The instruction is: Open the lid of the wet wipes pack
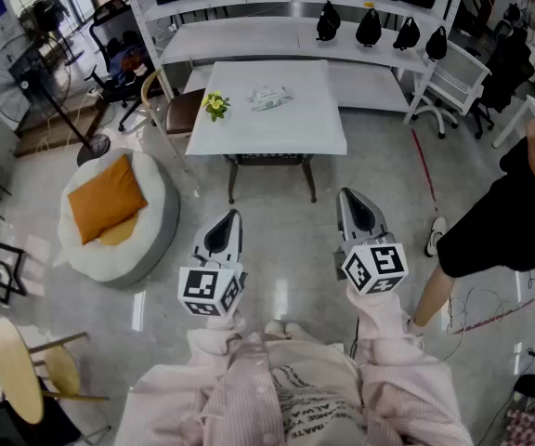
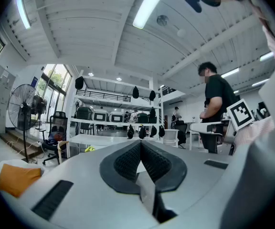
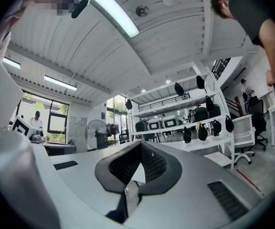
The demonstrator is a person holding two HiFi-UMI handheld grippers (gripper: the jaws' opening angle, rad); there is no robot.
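Head view takes in one white table (image 1: 305, 126) standing well ahead on the floor. It carries one wet wipes pack (image 1: 270, 98), lying flat near the middle and too small there to tell how its lid sits, and one small pot of yellow flowers (image 1: 215, 106) toward the table's left edge. Two grippers are raised in front of the person — the left hand-held gripper (image 1: 228, 221) and the right hand-held gripper (image 1: 351, 201) — side by side and apart, held level, pointing toward the table, both well short of it and of the pack. Each gripper's own view shows its ribbed pads closed together at the tip, nothing between them. Two pink sleeves (image 1: 388, 342) lead back from them. Four black bags (image 1: 369, 26) hang on the shelf rack behind the table. At left are one white beanbag (image 1: 151, 221) bearing one orange cushion (image 1: 105, 200) and one standing fan (image 1: 26, 72); at right — one person in black (image 1: 509, 221).
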